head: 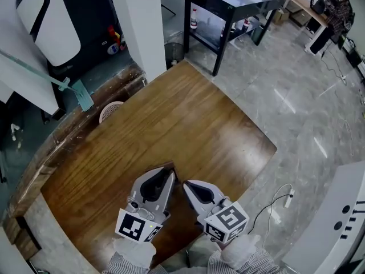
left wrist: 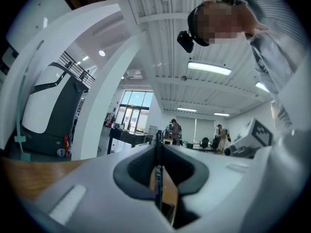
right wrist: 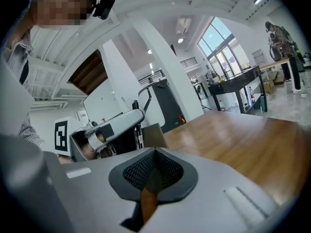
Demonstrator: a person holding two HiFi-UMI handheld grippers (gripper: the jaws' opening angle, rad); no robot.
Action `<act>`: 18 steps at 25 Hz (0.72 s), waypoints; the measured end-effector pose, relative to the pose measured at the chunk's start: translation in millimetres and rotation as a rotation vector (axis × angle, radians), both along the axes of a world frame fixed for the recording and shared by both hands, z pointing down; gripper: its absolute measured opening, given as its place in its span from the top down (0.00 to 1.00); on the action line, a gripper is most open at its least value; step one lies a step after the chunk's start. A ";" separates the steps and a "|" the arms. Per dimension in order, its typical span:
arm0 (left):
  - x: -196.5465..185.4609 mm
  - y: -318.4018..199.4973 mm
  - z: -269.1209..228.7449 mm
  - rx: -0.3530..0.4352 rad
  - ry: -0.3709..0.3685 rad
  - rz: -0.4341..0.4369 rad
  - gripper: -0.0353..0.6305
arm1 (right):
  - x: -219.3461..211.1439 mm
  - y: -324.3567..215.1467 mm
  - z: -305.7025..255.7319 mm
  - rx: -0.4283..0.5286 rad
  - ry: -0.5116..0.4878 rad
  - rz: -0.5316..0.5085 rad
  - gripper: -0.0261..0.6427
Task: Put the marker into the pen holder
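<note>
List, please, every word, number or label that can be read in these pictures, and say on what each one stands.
No text can be read for certain.
Marker: white print on the barrel, too blurred to read.
Left cube and right cube: black-and-white square patterns, no letters.
Bottle under the black table: label too small to read.
</note>
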State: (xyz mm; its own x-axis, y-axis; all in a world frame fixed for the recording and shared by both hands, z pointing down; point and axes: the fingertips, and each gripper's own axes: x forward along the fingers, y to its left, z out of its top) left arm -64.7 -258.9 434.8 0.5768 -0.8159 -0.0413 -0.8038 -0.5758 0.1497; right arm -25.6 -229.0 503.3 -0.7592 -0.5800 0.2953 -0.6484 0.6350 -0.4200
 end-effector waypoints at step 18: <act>17.5 5.8 12.3 0.020 -0.095 0.127 0.87 | 4.2 4.1 16.3 -0.055 -0.019 0.032 0.96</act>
State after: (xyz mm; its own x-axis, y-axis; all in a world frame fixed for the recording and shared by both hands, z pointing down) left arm -47.2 -253.1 447.0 0.6774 -0.7356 0.0027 -0.7342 -0.6759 0.0644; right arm -21.4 -224.9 519.6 -0.7465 -0.5873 0.3128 -0.6594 0.5897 -0.4664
